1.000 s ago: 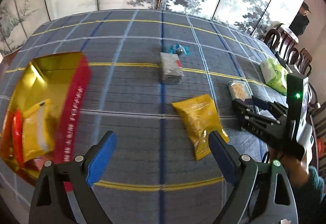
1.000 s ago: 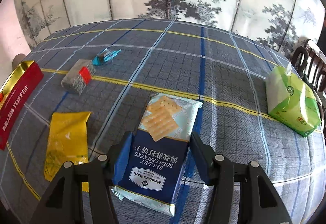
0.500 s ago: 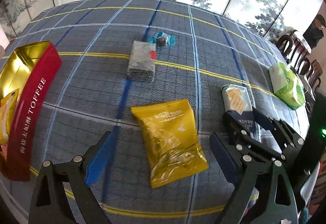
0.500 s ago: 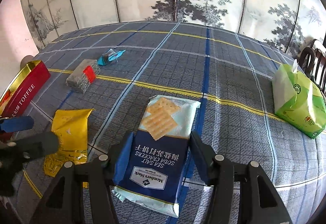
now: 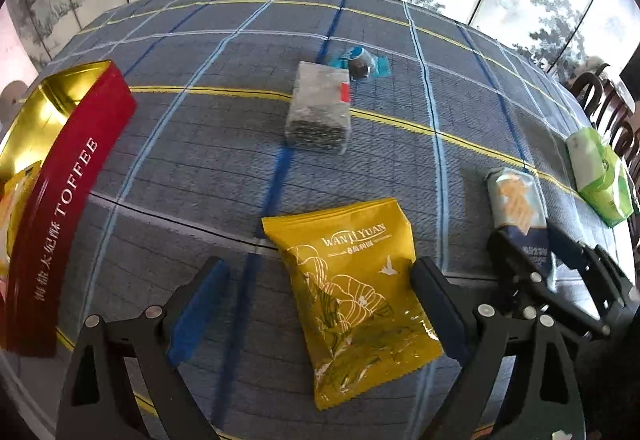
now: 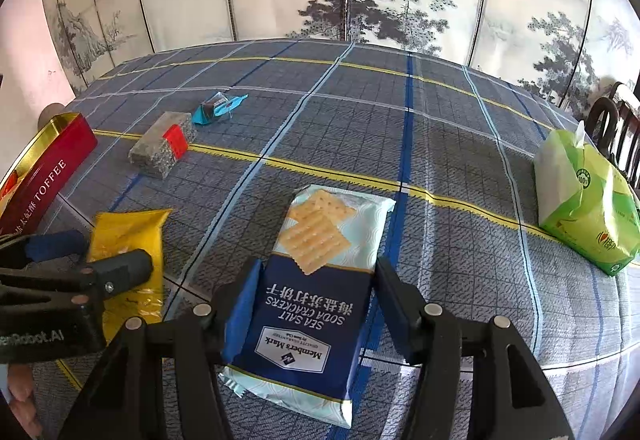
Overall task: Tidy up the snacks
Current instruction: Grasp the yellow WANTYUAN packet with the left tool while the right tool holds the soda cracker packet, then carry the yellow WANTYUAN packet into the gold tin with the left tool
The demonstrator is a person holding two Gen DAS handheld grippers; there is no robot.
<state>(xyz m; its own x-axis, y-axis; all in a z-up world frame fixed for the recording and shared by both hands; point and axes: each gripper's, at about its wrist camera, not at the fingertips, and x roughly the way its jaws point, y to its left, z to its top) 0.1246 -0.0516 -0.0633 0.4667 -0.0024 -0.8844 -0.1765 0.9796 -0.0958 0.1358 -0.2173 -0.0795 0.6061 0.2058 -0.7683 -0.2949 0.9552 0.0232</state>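
Note:
A yellow snack packet (image 5: 352,288) lies flat on the checked cloth, and my left gripper (image 5: 318,276) stands open astride it. Its right finger is close to the packet's edge, while the left finger is well clear. The red and gold toffee tin (image 5: 68,200) sits open at the left with packets inside. My right gripper (image 6: 318,266) has its pads against both long sides of the sea salt cracker pack (image 6: 316,280), which rests on the cloth. In the right wrist view the left gripper (image 6: 112,254) hovers over the yellow packet (image 6: 124,236).
A grey packet with a red label (image 5: 320,112) and a blue wrapped sweet (image 5: 360,62) lie mid-table. A green tissue pack (image 6: 580,200) sits at the right near dark wooden chairs (image 6: 612,112). A painted folding screen stands behind the table.
My left gripper has moved right and down, from beside the tin to astride the yellow packet, and has come into the right wrist view. The right gripper has stayed on the cracker pack.

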